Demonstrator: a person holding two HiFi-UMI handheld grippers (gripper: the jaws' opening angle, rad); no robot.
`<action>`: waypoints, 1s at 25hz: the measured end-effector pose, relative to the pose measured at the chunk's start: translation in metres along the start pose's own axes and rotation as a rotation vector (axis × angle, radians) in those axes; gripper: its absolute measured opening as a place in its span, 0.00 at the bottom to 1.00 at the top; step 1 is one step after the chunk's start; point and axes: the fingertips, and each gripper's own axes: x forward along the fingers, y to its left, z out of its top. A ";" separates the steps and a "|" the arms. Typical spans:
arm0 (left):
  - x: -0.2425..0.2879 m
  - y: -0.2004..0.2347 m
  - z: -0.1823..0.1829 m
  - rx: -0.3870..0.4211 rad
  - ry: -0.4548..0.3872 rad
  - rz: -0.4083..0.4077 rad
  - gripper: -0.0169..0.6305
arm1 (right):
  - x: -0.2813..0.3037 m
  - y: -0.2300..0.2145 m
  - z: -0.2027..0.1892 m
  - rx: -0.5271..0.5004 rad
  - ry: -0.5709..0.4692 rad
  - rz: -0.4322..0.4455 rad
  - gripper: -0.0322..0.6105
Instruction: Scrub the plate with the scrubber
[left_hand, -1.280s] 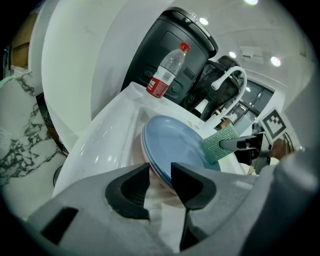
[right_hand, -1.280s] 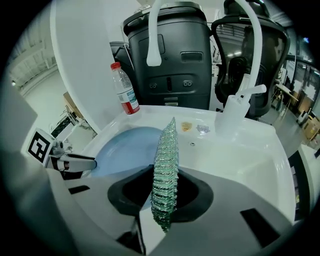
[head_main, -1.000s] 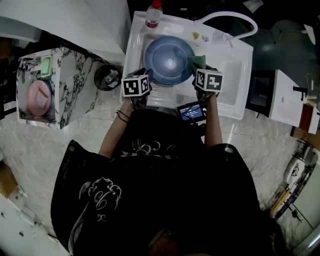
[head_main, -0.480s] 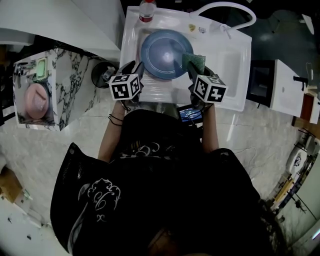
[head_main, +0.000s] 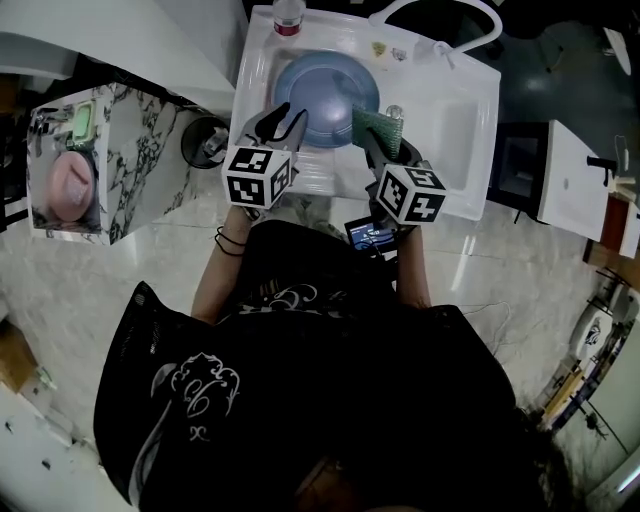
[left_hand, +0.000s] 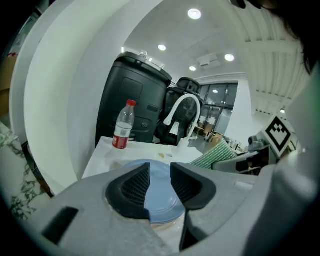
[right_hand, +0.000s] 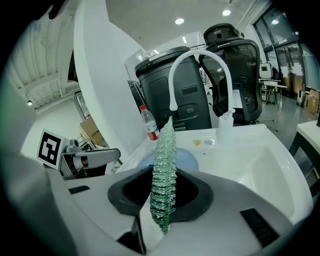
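Observation:
A blue plate (head_main: 325, 92) lies in the left basin of the white sink (head_main: 455, 110). My left gripper (head_main: 283, 122) hovers over the plate's near-left rim, open, with nothing between its ribbed pads; the plate (left_hand: 159, 200) shows through the gap. My right gripper (head_main: 378, 145) is shut on a green scrubber (head_main: 378, 127), which stands on edge above the plate's right rim. In the right gripper view the scrubber (right_hand: 164, 180) rises upright from the jaws, with the plate (right_hand: 189, 159) behind it. I cannot tell whether the scrubber touches the plate.
A red-capped bottle (head_main: 288, 14) stands at the sink's back-left corner, and a curved white faucet (head_main: 440, 14) arches over the back. A marble counter (head_main: 150, 150) with a pink object (head_main: 68, 190) lies left. The sink's right basin (head_main: 445, 100) holds nothing.
Both grippers have risen and drawn back toward the person. The left gripper's jaws now stand apart above the plate's rim. The scrubber stays in the right gripper.

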 end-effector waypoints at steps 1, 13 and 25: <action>-0.002 -0.010 0.002 0.012 -0.008 -0.008 0.24 | -0.006 0.001 -0.003 0.000 -0.004 0.006 0.20; -0.057 -0.127 -0.020 0.119 -0.050 -0.015 0.20 | -0.103 -0.002 -0.052 -0.018 -0.065 0.067 0.20; -0.124 -0.203 -0.064 0.143 -0.062 0.015 0.20 | -0.176 0.022 -0.101 -0.062 -0.096 0.150 0.20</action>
